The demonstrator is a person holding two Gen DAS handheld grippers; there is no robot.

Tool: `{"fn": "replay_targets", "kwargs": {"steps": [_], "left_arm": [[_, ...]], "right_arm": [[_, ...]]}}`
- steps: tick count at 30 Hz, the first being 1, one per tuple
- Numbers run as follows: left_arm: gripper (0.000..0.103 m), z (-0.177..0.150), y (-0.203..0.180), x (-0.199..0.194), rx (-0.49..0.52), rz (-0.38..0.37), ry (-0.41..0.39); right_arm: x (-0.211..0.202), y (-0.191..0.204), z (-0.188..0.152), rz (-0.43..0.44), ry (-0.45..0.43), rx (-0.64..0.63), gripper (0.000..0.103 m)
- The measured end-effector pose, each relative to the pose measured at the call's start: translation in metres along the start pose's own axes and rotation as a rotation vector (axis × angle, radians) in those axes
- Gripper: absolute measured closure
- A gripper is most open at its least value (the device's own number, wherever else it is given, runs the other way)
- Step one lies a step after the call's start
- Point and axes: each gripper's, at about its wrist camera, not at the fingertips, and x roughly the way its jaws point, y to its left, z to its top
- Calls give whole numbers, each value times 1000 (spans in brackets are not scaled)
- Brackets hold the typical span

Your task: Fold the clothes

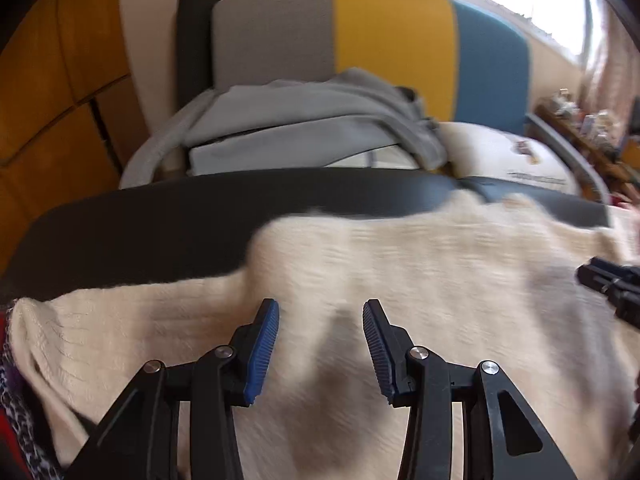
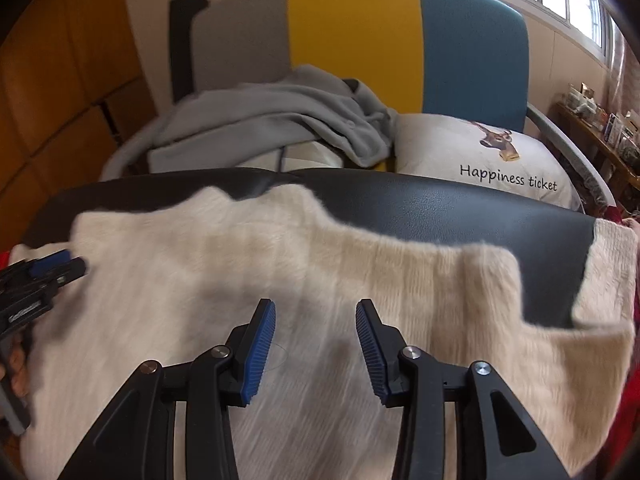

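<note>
Cream sweater (image 2: pixel 280 264) spread flat over a black padded surface (image 2: pixel 440 204), filling most of both views. Left gripper (image 1: pixel 320 346) above the left part of the knit, blue-padded fingers (image 1: pixel 262 352) spread wide with nothing between them, only cloth underneath. Right gripper (image 2: pixel 315 346) likewise gaping and empty over the sweater's middle, with blue fingers (image 2: pixel 258 350) apart. Seen from the right wrist, the left gripper (image 2: pixel 48 264) low over the sweater's left edge; from the left wrist, the right gripper (image 1: pixel 608 284) at the far right over the knit. A sleeve (image 2: pixel 608 268) lying off to the right end of the black surface. Beyond, a chair (image 2: pixel 352 40) with grey, yellow and blue panels, a rumpled grey garment (image 2: pixel 272 120) heaped on its seat, beside it a white pillow (image 2: pixel 480 152) printed with a deer and "Happiness ticket". Orange wooden cabinet (image 1: pixel 52 92) on the left.
</note>
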Motion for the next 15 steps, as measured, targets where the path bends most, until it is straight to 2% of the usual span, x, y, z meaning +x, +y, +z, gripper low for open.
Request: {"fn": "replay_targets", "kwargs": {"steps": [2, 3, 4, 6, 10, 12, 15], "left_arm": [[41, -2, 13, 12, -38, 20, -9], [24, -2, 22, 17, -71, 38, -8], [19, 0, 29, 21, -103, 46, -3], [18, 6, 38, 28, -133, 57, -1], [15, 11, 38, 35, -108, 114, -8], [16, 12, 38, 33, -106, 116, -7], [36, 12, 34, 14, -86, 116, -31]], "right_arm": [[20, -5, 7, -31, 15, 13, 60], [23, -6, 10, -37, 7, 15, 60], [26, -6, 13, -43, -1, 16, 60], [33, -5, 19, -57, -13, 18, 60], [38, 1, 25, -80, -24, 11, 59], [26, -5, 22, -29, -37, 26, 59], [7, -14, 18, 49, -56, 49, 61]]}}
